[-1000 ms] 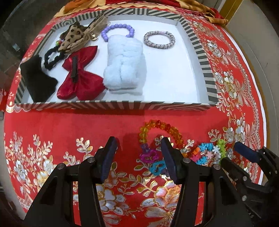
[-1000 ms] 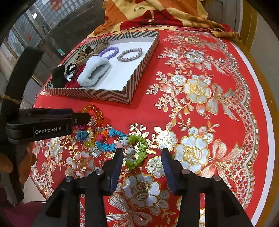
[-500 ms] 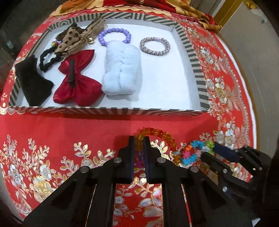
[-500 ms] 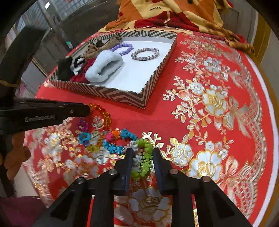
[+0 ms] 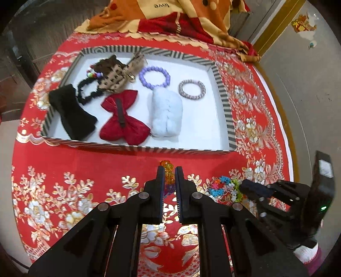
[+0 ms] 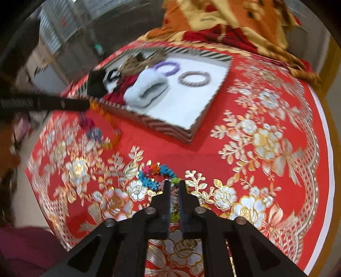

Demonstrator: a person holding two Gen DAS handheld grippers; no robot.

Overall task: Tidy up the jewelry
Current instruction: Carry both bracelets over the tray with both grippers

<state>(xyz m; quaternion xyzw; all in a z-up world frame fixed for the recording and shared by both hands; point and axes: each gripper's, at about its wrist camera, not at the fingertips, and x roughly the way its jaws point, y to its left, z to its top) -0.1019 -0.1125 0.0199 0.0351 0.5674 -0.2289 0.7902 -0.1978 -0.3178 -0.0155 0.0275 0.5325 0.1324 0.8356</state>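
**Both tongs pinching bracelets on the red table**

Red tablecloth (image 5: 85, 162) with gold and white flowers covers pretty much the whole round table, and an orange and yellow blanket (image 5: 170, 19) is bunched up at the far edge. Sitting on the cloth is a striped tray (image 5: 228, 119) with a white floor. Inside it, going big to small: a fluffy pale blue scrunchie (image 5: 166, 115), a red bow (image 5: 122, 119), a black bow (image 5: 71, 110) at the left wall, a leopard-print bow (image 5: 113, 78), a purple bead bracelet (image 5: 154, 77) and a silvery braided bracelet (image 5: 191, 89).

Closer in, the left gripper (image 5: 170, 172) has its jaws pressed onto an amber bead bracelet (image 5: 168, 170), just in front of the tray. The right gripper (image 6: 173, 185) is pinching a multicolored flower-bead bracelet (image 6: 153, 174), whose loop lies on the cloth beside the tips.
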